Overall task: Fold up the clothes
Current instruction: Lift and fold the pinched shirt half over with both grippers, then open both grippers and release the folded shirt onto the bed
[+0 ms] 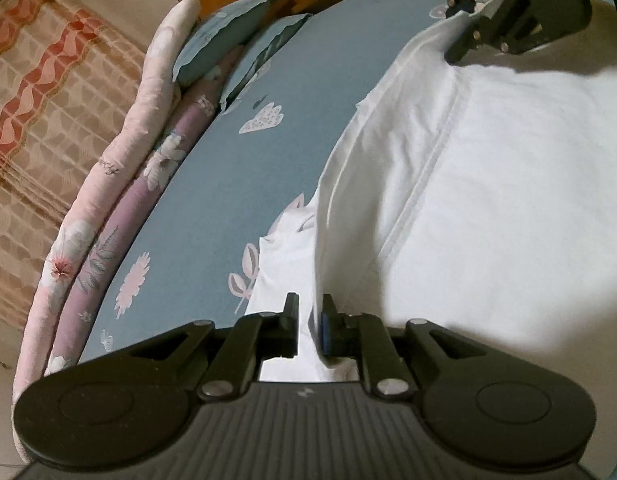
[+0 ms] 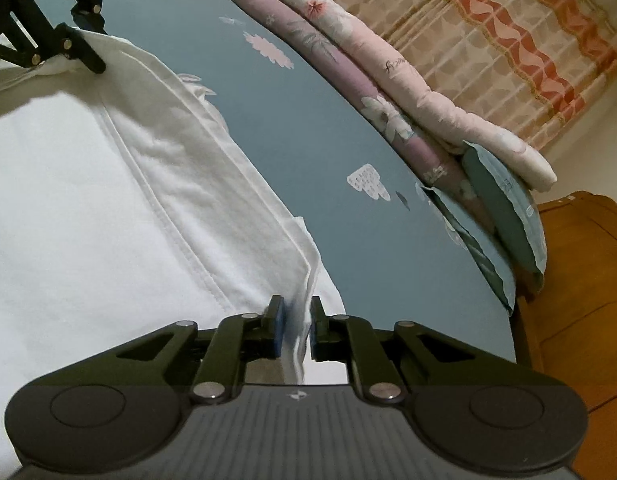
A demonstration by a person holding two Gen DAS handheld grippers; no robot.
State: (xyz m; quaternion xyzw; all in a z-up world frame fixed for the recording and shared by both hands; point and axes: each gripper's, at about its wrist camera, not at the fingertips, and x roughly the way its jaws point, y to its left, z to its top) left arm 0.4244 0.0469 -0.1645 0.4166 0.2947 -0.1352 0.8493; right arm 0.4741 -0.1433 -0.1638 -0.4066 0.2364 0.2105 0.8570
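**2 grippers at the edge of 1 white garment on a blue bed**

Nearest in the right wrist view, the right gripper point(image 2: 297, 330) has its 2 fingers drawn close together, pinching a bunched fold of the white garment point(image 2: 88, 184) between the blue pads. The cloth fills the narrow gap and runs down behind the fingertips.

In the left wrist view, the left gripper point(image 1: 310, 330) shows a narrow gap between its 2 fingers. White cloth lies under and behind that gap, but the pads do not visibly press on it, so the jaws stand slightly spread around the edge of the garment point(image 1: 488, 184) rather than clamped on it.

There is 1 garment. It lies spread on the blue bedsheet point(image 2: 308, 128), which is printed with pale flowers and leaves. A double-stitched seam runs along it, and a folded hem lies beside the bare sheet. Each gripper shows small in the far upper corner of the other's view, both at the same long edge of the cloth and well apart from each other.

Farther off, 2 blue pillows point(image 2: 504, 216) lean at the head of the bed against 1 rolled quilt point(image 2: 408, 92), pink on 1 side and mauve on the other. Beyond that hangs 1 curtain point(image 2: 508, 32) with orange wavy stripes, and 1 wooden headboard point(image 2: 580, 280) stands at the bed's end.
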